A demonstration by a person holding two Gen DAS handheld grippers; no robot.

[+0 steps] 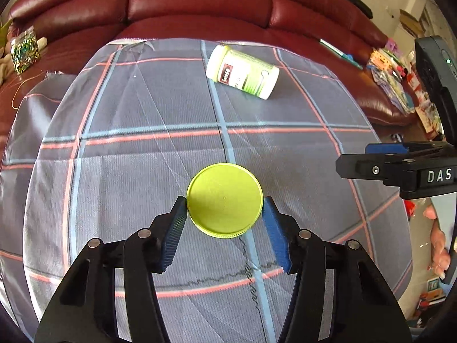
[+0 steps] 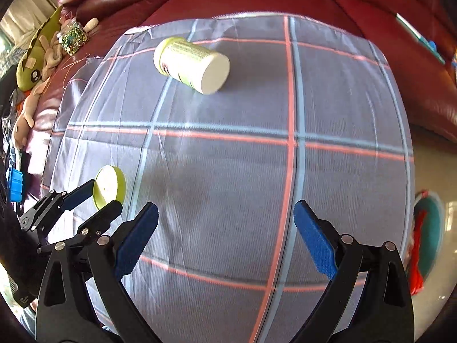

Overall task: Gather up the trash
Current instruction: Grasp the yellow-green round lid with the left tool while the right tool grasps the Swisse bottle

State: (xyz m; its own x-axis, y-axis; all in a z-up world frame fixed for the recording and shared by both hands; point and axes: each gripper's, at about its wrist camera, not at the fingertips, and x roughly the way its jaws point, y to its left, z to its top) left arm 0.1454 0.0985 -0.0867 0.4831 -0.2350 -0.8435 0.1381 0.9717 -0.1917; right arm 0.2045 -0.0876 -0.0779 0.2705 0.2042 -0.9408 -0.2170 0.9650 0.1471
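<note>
The left gripper [image 1: 224, 208] has its blue ribbed pads clamped on opposite edges of a round, flat, lime-green plastic lid [image 1: 224, 200], which sits squarely between the jaws with its smooth top facing the camera; gripping it across the rim looks like the only sure way to hold so thin a disc, and judging by how clear of the cloth it reads in the right wrist view, it seems to be held off the surface rather than lying on it. Ahead of those jaws and a little to their right, well apart from them, a white cylindrical plastic jar [image 1: 242, 72] with a green printed label lies on its side on the grey cloth [image 1: 128, 171] crossed by red and blue stripes that covers the seat of a dark red leather sofa [image 1: 200, 3]. The right gripper [image 2: 225, 220] has its jaws wide apart with nothing between them, only cloth beyond; probably it is free to take the jar, which lies ahead and to the left of its jaws. The left wrist view shows the lid's face and the jar's label; the right wrist view shows instead the jar's plain white flat end, the lid edge-on between the other gripper's fingers, and plush toys [image 2: 37, 65] at the sofa's far left.
</note>
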